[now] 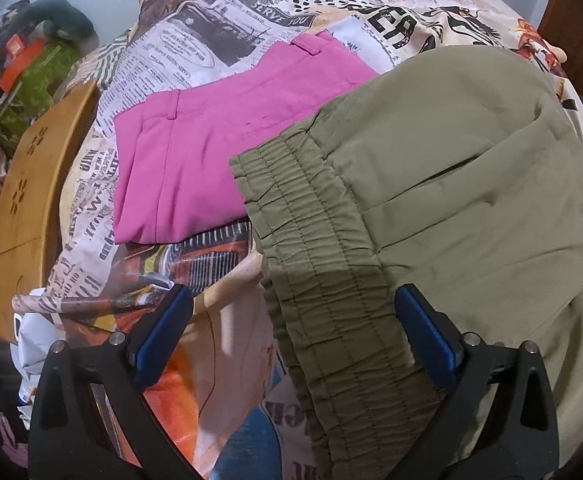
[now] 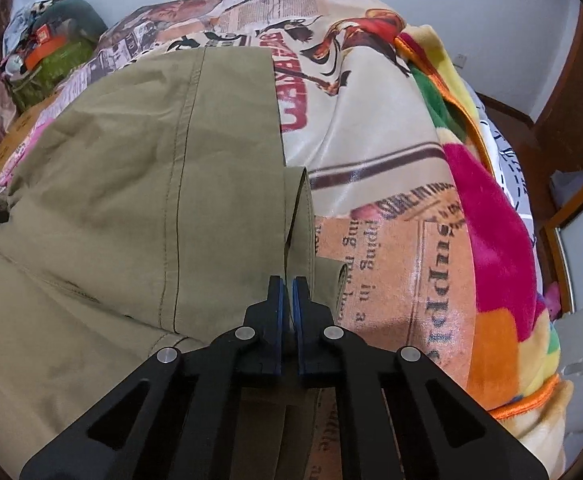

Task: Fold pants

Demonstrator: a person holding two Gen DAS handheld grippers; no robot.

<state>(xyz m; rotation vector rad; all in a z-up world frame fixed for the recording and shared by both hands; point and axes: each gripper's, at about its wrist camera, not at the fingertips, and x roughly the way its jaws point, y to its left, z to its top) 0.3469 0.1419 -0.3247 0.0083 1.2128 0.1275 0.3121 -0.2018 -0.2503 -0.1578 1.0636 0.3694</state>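
Pants (image 2: 131, 184) on bed (image 2: 371, 152). Right tongs (image 2: 289, 292) clamped on hem fold, cloth between pads barely visible. Left tongs (image 1: 291, 320) apart, astride waistband (image 1: 323, 280); waistband end cut off below.

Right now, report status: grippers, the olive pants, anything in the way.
Left gripper open, straddling the elastic waistband. Right gripper shut on the hem of the olive pants. Pink pants lie beside, partly under them.

Olive cotton pants (image 1: 451, 184) spread on newspaper-print bedspread (image 1: 195, 40), folded pink trousers (image 1: 211, 140) just left, touching.
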